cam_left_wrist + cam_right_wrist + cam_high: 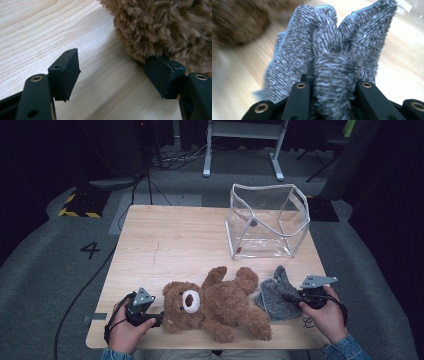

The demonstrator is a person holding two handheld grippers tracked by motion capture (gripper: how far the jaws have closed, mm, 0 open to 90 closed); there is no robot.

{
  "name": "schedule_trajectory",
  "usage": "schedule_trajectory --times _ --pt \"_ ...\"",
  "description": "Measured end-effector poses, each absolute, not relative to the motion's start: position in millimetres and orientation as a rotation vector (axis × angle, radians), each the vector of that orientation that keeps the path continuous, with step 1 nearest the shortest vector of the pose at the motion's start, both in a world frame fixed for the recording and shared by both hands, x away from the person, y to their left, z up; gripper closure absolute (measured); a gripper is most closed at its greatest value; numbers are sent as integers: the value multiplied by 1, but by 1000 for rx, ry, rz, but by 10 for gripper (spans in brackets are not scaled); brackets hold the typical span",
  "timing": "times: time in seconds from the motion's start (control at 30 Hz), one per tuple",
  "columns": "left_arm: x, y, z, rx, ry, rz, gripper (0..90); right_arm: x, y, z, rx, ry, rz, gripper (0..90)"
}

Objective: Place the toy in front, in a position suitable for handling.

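Your right claw (291,296) has pinched a fold of the grey cloth (276,292), which bunches up between its pads in the right gripper view (329,62); the cloth lies on the bench (165,240) at your right, just beside the teddy bear's (220,302) legs and in front of the clear bag (267,220). Your left claw (159,319) stands wide with nothing between its pads, resting low at the bear's head; in the left gripper view its right pad (160,72) touches the brown fur (162,27) while the other sits apart on bare wood. By my reading you are at the pick-up of the cloth, with packing into the open-topped bag the likely aim. The next move calls for lifting the cloth clear of the bear's foot, carrying it forward over the bag's white-trimmed rim and letting go only once it hangs inside; watch that the loose corners do not catch the rim. As for writing, a "4" (90,250) is marked on the grey floor to the left of the bench; a small white tag (403,5) on the cloth's corner shows nothing legible.
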State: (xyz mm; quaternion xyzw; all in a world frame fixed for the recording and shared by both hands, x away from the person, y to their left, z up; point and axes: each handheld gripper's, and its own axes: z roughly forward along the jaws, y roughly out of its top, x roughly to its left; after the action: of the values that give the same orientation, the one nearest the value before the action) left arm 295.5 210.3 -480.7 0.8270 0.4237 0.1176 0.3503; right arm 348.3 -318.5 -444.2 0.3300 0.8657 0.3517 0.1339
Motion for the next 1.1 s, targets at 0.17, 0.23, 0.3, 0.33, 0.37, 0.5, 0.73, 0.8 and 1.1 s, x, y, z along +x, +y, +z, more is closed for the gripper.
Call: schedule_trajectory --times 0.17,0.23,0.3,0.33,0.37,0.5,0.73,0.8,1.1 --pt "297 205 -481 2145 1096 338 318 337 -311 -412 874 2476 1118 745" --pt "298 203 -482 2150 1083 341 322 334 -305 -401 835 2470 1160 745" --pt "298 204 -482 2148 1084 338 322 331 -299 -389 793 2469 1198 745" --pt "298 204 -482 2144 1089 342 321 329 -294 -382 762 2474 1212 745" --pt "298 205 -482 2145 1089 348 321 329 -291 -378 744 2474 1224 745" --pt "294 207 -481 2132 1092 343 314 328 -273 -357 655 2483 1281 745" --pt "285 215 -478 2099 1111 361 297 333 -231 -337 491 2530 1371 744" --pt "281 216 -477 2094 1117 368 296 333 -215 -337 442 2552 1385 743" --pt "270 218 -475 2091 1098 367 284 341 -141 -348 252 2650 1401 737"
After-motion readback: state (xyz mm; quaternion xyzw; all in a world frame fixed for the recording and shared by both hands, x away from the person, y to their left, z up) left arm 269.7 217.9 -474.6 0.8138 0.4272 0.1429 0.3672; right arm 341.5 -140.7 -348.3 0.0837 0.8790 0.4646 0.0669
